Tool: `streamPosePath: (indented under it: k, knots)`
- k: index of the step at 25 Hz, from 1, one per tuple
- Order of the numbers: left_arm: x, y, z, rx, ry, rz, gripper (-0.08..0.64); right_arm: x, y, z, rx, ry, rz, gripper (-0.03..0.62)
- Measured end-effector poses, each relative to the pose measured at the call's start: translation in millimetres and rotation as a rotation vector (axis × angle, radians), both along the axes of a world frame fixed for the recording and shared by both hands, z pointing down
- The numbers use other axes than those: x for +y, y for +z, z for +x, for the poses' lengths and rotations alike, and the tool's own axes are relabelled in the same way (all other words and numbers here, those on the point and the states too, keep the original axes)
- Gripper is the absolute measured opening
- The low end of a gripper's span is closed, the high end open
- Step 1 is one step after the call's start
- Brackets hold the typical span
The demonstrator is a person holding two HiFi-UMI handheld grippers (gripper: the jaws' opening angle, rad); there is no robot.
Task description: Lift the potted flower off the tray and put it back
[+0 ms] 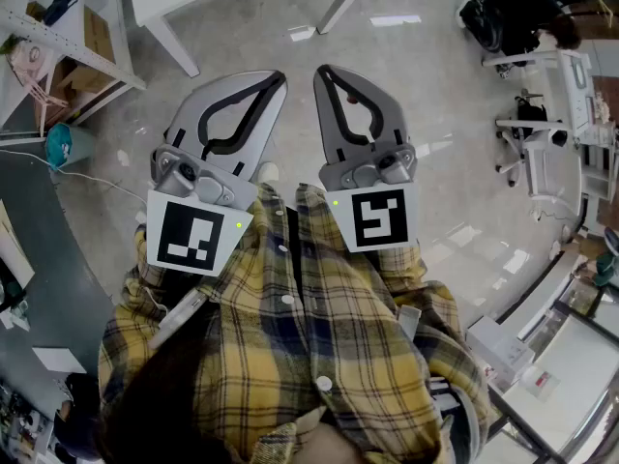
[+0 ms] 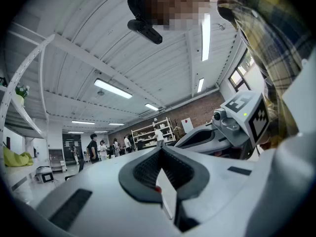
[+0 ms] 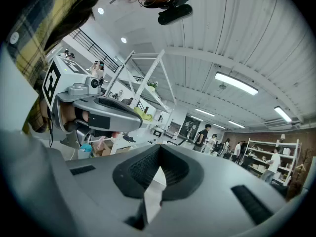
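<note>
The left gripper [image 1: 274,77] and the right gripper [image 1: 325,70] sit side by side against a yellow plaid shirt [image 1: 319,327]. Both are clenched with nothing between the jaws, and there are two black-and-white square markers [image 1: 196,235], one per gripper. The single potted flower [image 2: 20,90], green leaves with a pale bloom, stands on a shelf of a white rack [image 2: 30,63], off to the left and well apart from both grippers; whether a tray is under it cannot be told.

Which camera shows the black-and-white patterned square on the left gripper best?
The head view: the left gripper's marker cube faces it squarely, pattern sharp. The right gripper view catches that cube small and skewed at its left edge. The left gripper view misses it; the cube there is the right gripper's.
</note>
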State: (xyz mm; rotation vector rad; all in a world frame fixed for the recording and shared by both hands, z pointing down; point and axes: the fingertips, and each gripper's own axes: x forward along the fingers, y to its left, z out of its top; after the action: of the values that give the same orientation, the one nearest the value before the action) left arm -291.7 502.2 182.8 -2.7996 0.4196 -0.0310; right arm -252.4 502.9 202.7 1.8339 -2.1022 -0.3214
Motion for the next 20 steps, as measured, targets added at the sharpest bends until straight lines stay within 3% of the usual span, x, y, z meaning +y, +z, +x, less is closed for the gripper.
streamPosePath:
  k: [20]
  knots:
    - [20,10,24,-0.013,-0.043,-0.028,0.009,30,3,26,-0.011,-0.030,0.003,-0.002]
